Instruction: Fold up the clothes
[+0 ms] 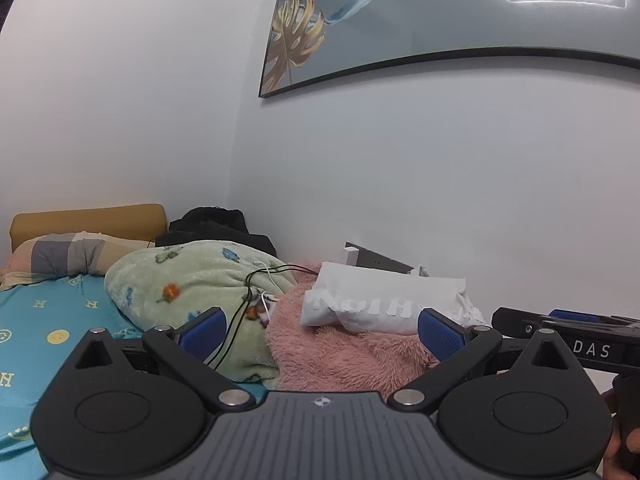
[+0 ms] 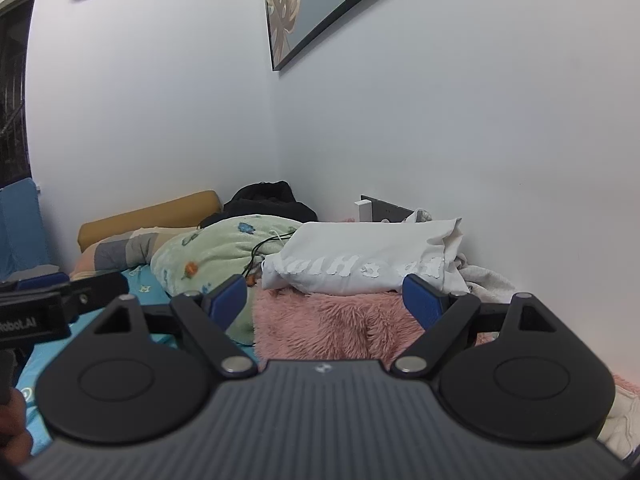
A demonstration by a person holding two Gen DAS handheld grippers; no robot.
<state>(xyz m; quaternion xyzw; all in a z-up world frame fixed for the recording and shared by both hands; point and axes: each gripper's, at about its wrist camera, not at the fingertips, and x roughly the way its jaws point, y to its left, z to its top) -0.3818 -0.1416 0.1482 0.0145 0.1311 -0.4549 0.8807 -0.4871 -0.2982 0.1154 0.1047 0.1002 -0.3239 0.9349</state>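
Observation:
A folded white garment with pale lettering [image 1: 384,300] [image 2: 368,260] lies on a pink fluffy blanket [image 1: 344,352] [image 2: 336,324] by the wall. My left gripper [image 1: 322,330] is open and empty, held above the bed short of the garment. My right gripper [image 2: 324,300] is open and empty, also short of the garment. The right gripper's body shows at the right edge of the left wrist view [image 1: 576,336]. The left gripper's body shows at the left edge of the right wrist view [image 2: 44,304].
A green floral blanket [image 1: 192,280] [image 2: 216,252] with black and white cables [image 1: 256,292] lies left of the pink one. A turquoise sheet [image 1: 48,340], pillows [image 1: 68,254], dark clothes [image 2: 268,200] and a grey-white board [image 2: 380,208] sit by the white wall. More pale cloth [image 2: 484,276] lies right.

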